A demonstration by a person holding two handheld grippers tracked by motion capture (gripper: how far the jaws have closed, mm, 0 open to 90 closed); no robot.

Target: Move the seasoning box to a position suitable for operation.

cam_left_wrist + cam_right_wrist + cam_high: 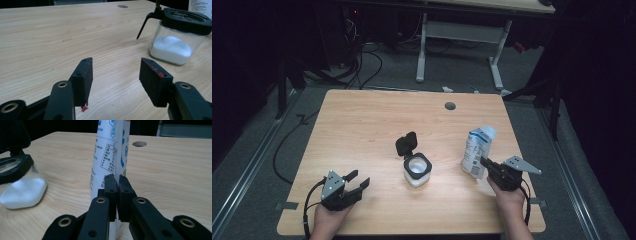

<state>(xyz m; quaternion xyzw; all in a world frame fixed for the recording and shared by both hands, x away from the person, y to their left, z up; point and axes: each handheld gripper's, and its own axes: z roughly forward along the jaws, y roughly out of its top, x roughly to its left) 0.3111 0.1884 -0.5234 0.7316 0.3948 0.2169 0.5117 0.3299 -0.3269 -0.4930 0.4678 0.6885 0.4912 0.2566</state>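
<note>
Right of centre on the counter point(362, 120): right tongs point(116, 180) clenched on upright pouch's point(477, 150) edge | left tongs point(115, 75) released, idle lower left | next, judged: tip pouch toward open jar point(417, 170).

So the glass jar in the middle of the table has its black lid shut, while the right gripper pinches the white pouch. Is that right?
Not quite: the jar has its black lid flipped open, as the high view shows. The rest holds: the right gripper pinches the white pouch.

White-and-blue printed pouch point(477, 149) upright at the table's right, beside open glass jar point(417, 170).
</note>
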